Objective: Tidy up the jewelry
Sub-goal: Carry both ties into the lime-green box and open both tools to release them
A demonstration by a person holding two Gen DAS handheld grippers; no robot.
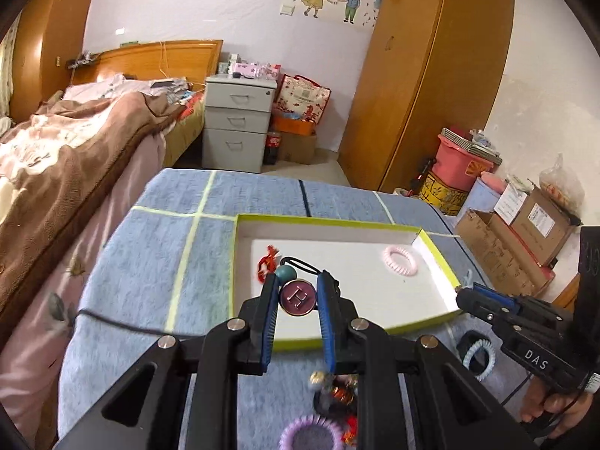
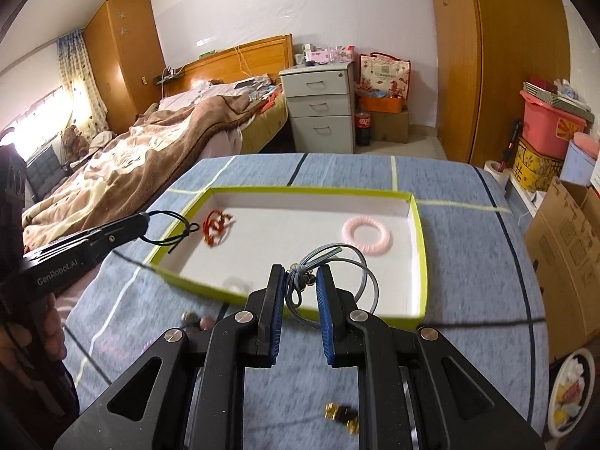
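- Tongs on the left are clamped on a round maroon button charm marked with an H, part of a black hair tie that also carries a teal bead.
- Hair tie's black loop trails from the tongs out over the near left part of the box.
- Tongs on the right are clamped on a grey cord bracelet, pinched at its knot, with the loops hanging off to the right over the box's near rim.
- Shallow white box with a yellow-green rim sits on the worktop, which is covered by a blue cloth with pale and dark stripes.
- Inside the box lie a red knotted ornament near the left wall and a pink coil hair ring toward the far right corner, well apart from each other.
- Outside the box, on the cloth close to the camera, lie a purple coil ring, a pale blue coil ring and a few small gold and red trinkets.
- Both tongs hang above the box's near edge, left beside right.
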